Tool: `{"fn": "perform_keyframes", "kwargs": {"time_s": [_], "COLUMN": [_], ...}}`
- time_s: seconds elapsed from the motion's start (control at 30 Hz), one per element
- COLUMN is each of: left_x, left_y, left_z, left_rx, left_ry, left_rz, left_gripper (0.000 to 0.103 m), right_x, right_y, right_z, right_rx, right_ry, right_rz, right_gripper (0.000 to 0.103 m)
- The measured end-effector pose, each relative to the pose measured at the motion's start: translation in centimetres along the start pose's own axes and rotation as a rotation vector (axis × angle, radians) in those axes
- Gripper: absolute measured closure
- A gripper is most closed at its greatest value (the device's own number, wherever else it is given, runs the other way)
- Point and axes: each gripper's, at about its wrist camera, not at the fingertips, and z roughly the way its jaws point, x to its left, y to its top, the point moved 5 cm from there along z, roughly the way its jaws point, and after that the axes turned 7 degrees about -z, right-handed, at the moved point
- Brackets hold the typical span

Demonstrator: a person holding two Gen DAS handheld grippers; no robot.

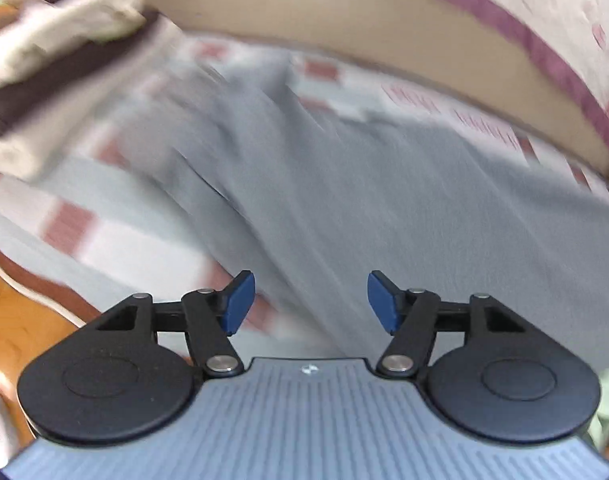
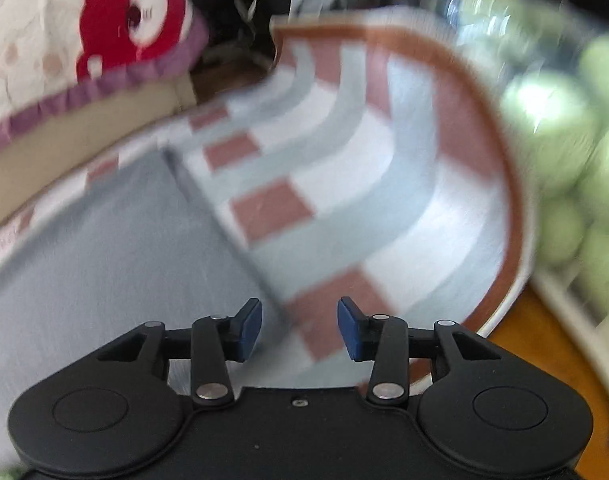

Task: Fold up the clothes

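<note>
Gaping left tongs (image 1: pixel 311 302), right tongs (image 2: pixel 299 329), seemingly empty, above grey garment (image 1: pixel 344 184)

Plain grey fabric garment (image 1: pixel 344 200), no print, lying over a checked tablecloth (image 2: pixel 344 184) in pale blue-grey, white and brick-red squares with a brown border band. Cream quilted cloth (image 2: pixel 44 40) carrying a bright red cartoon motif with white dots, edged in a purple frill; tan band below it. Dark brown folded cloth (image 1: pixel 44 92) under an off-white folded cloth (image 1: pixel 64 32). Blurred light green round shapes (image 2: pixel 564 140). Orange-brown wooden surface (image 2: pixel 544 360). Dark blue pads (image 1: pixel 238 304) on black linkages; left gripper body ribbed grey-blue, right gripper body black.
</note>
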Motion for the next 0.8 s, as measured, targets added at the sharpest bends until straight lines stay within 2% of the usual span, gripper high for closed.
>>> {"fn": "perform_keyframes", "kwargs": {"time_s": [0.03,0.13,0.2,0.27,0.37,0.43,0.5,0.6,0.63,0.7,0.8], "left_x": [1.2,4.7,7.3,9.8,12.7,13.6,13.3,12.5,12.2,11.5,10.5], "left_y": [0.9,3.8,5.5,6.8,7.6,7.9,8.4,9.4,9.8,10.6,11.8], "left_z": [-0.1,0.8,2.0,3.2,4.6,5.5,6.3,7.6,7.9,8.4,9.2], "left_rx": [-0.026,-0.086,-0.121,-0.158,-0.225,-0.240,-0.233,-0.204,-0.207,-0.213,-0.221], "left_ry": [0.028,0.094,0.109,0.168,0.146,0.107,0.088,0.054,0.061,0.075,0.095], "left_rz": [-0.012,-0.035,-0.057,-0.126,-0.233,-0.262,-0.212,-0.111,-0.080,-0.017,0.077], "left_gripper": [0.036,0.022,0.019,0.019,0.019,0.019,0.019,0.019,0.020,0.037,0.041], "right_x": [0.1,2.6,6.3,11.0,19.1,24.4,29.7,36.6,37.9,40.6,41.5], "right_y": [1.3,5.1,7.4,9.0,9.9,9.3,7.8,5.2,4.7,3.7,2.0], "right_z": [-0.9,-3.3,-4.4,-5.2,-5.9,-6.0,-5.4,-4.0,-3.0,-0.8,2.2], "right_rx": [-0.019,-0.045,-0.036,-0.027,-0.011,0.017,0.056,0.071,0.070,0.066,0.083], "right_ry": [0.010,0.065,0.117,0.168,0.259,0.351,0.437,0.493,0.497,0.505,0.484], "right_rz": [-0.010,-0.071,-0.156,-0.253,-0.407,-0.478,-0.555,-0.698,-0.705,-0.719,-0.696], "right_gripper": [0.055,0.054,0.053,0.050,0.047,0.046,0.046,0.046,0.046,0.046,0.046]}}
